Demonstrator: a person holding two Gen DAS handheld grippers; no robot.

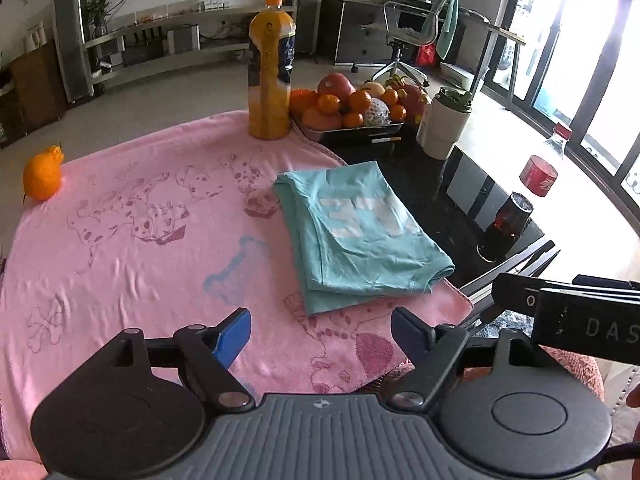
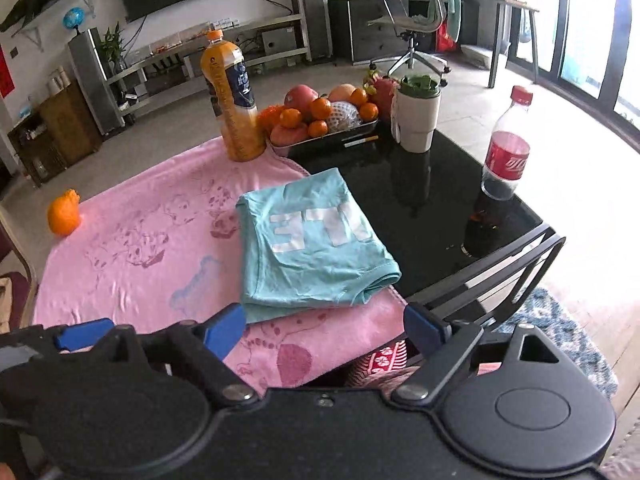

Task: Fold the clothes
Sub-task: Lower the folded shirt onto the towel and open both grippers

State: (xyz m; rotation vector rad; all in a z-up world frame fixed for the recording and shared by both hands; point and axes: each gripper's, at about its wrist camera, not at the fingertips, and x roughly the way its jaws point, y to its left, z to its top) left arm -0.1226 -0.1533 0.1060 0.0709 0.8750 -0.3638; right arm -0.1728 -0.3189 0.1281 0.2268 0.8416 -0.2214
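Observation:
A teal T-shirt (image 1: 356, 236) with white lettering lies folded into a compact rectangle on the right part of a pink towel (image 1: 132, 248); its far corner reaches onto the black table. In the right wrist view the same folded shirt (image 2: 312, 244) lies just beyond the fingers. My left gripper (image 1: 322, 334) hovers above the towel's near edge, open, with nothing between its blue pads. My right gripper (image 2: 324, 330) is also open and empty, above the towel's near right corner. Part of the right gripper's body (image 1: 576, 316) shows at the right edge of the left wrist view.
On the black glass table (image 2: 424, 184) stand an orange juice bottle (image 2: 232, 104), a tray of fruit (image 2: 320, 116), a white cup (image 2: 418, 116) and a cola bottle (image 2: 506, 148). A lone orange (image 2: 64, 212) sits at the towel's far left corner. A cigarette (image 2: 360, 141) lies before the tray.

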